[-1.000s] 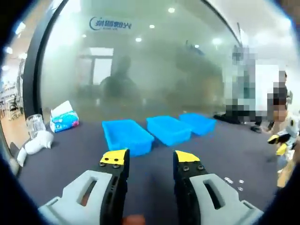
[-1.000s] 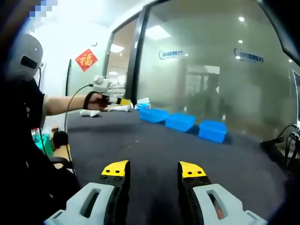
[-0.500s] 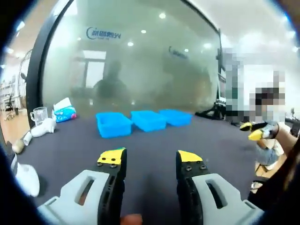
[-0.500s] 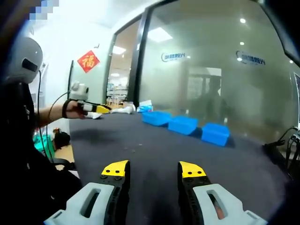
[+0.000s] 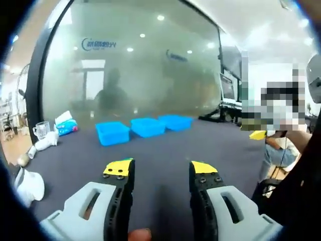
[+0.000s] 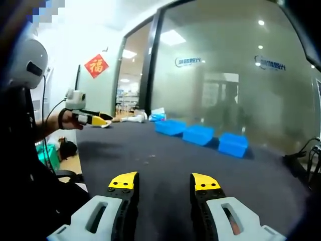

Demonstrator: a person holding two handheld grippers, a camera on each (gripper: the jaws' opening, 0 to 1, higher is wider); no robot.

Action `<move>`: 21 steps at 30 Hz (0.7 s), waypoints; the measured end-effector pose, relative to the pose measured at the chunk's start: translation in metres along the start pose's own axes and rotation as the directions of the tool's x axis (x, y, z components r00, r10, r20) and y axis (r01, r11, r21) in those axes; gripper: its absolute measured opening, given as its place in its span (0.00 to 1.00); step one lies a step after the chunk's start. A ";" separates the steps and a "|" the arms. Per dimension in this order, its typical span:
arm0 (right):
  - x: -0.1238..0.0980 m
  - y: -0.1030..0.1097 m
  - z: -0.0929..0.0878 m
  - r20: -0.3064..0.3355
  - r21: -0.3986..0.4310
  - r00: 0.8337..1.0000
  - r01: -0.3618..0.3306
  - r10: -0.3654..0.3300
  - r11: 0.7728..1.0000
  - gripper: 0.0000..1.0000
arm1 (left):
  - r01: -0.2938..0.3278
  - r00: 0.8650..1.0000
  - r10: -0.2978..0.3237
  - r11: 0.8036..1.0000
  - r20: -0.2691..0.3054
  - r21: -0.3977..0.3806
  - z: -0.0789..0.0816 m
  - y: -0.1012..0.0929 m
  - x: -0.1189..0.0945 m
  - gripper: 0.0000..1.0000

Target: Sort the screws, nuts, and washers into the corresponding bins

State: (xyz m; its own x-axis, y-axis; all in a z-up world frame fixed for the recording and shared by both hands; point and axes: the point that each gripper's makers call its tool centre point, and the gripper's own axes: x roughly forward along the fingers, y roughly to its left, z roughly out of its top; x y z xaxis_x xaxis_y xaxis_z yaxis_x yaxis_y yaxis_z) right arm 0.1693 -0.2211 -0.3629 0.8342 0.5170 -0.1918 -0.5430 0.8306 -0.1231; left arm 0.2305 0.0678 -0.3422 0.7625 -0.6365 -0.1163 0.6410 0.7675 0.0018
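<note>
Dark grey surface carrying three blue bins by glass wall; tiny parts lying mid-surface. Both tongs hovering spread, empty. Risking misgrips: parts small, scattered.

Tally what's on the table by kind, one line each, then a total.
Blue bins: 3
Tissue pack: 1
Glass cup: 1
White cloths: 2
Total: 7
Small specks on the table in the right gripper view may be hardware, too small to count.
</note>
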 end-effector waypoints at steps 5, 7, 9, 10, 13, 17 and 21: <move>0.000 0.000 -0.002 -0.004 0.004 1.000 0.000 0.000 1.000 0.37 | 0.008 1.000 -0.008 1.000 -0.008 0.005 -0.003 -0.006 0.002 0.42; 0.001 -0.001 -0.002 0.000 0.006 1.000 0.000 0.000 1.000 0.37 | 0.013 1.000 -0.013 1.000 -0.010 0.003 -0.005 -0.008 0.002 0.42; 0.001 -0.002 -0.003 0.003 0.007 1.000 0.001 -0.001 1.000 0.37 | 0.020 1.000 -0.020 1.000 -0.013 0.006 -0.005 -0.012 0.003 0.42; 0.001 -0.002 -0.003 0.004 0.009 1.000 0.001 -0.001 1.000 0.37 | 0.021 1.000 -0.021 1.000 -0.013 0.010 -0.005 -0.013 0.004 0.42; 0.001 -0.003 -0.004 0.005 0.011 1.000 0.002 -0.002 1.000 0.37 | 0.031 0.999 -0.031 0.999 -0.008 0.010 -0.002 -0.017 0.004 0.42; 0.001 -0.003 -0.005 0.007 0.013 1.000 0.003 -0.003 1.000 0.37 | 0.045 0.999 -0.045 0.999 -0.001 0.013 0.001 -0.023 0.006 0.42; 0.000 -0.006 -0.006 0.010 0.013 1.000 0.006 -0.007 1.000 0.37 | 0.059 0.998 -0.059 0.998 0.009 0.008 0.004 -0.027 0.007 0.42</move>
State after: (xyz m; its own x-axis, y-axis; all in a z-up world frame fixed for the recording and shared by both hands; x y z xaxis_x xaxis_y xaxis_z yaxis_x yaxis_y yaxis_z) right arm 0.1717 -0.2271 -0.3678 0.8388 0.5136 -0.1808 -0.5363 0.8366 -0.1114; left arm 0.2185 0.0423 -0.3393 0.7241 -0.6813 -0.1075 0.6854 0.7281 0.0028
